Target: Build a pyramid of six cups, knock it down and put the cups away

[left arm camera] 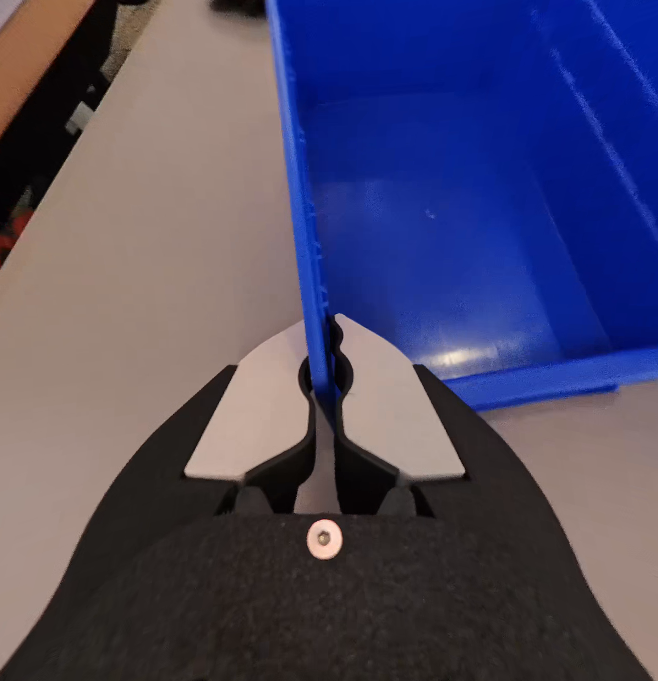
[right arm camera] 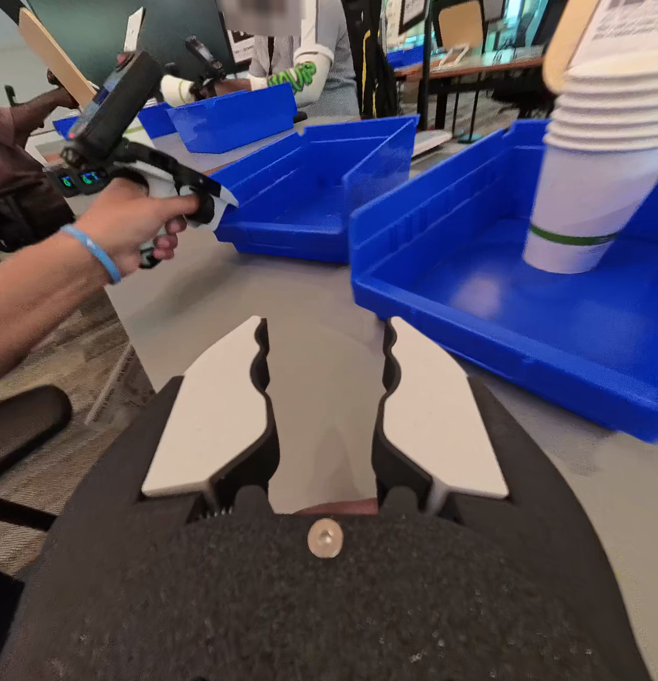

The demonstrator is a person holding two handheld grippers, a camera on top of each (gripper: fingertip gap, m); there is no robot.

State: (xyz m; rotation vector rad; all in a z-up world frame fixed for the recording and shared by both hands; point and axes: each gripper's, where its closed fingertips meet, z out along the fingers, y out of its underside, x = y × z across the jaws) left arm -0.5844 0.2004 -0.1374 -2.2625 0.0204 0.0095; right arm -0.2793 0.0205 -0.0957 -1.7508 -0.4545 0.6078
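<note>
Your left gripper (left arm camera: 322, 368) was closed on the side wall of a blue bin (left arm camera: 467, 221), near its front corner, with one finger outside the wall and one inside. In the left wrist view, no cup lay in the part of this bin that showed to the right of your fingers. To their left there was only the grey table (left arm camera: 154, 258).

Your right gripper (right arm camera: 325, 331) was open and held nothing; its two fingers stood well apart above the table (right arm camera: 320, 280). Ahead of it to the right stood a second blue bin (right arm camera: 486, 331), and in this bin stood one stack of white paper cups (right arm camera: 593, 191), upright but a little tilted. The bottom cup had a green band. I could not count the cups exactly because the rims were blurred.

Ahead to the left, your left hand (right arm camera: 135, 224), with one light blue wristband (right arm camera: 95, 252), held the left gripper on the first bin (right arm camera: 301, 206), which had one divider inside. More blue bins stood farther behind; their number I cannot tell.
</note>
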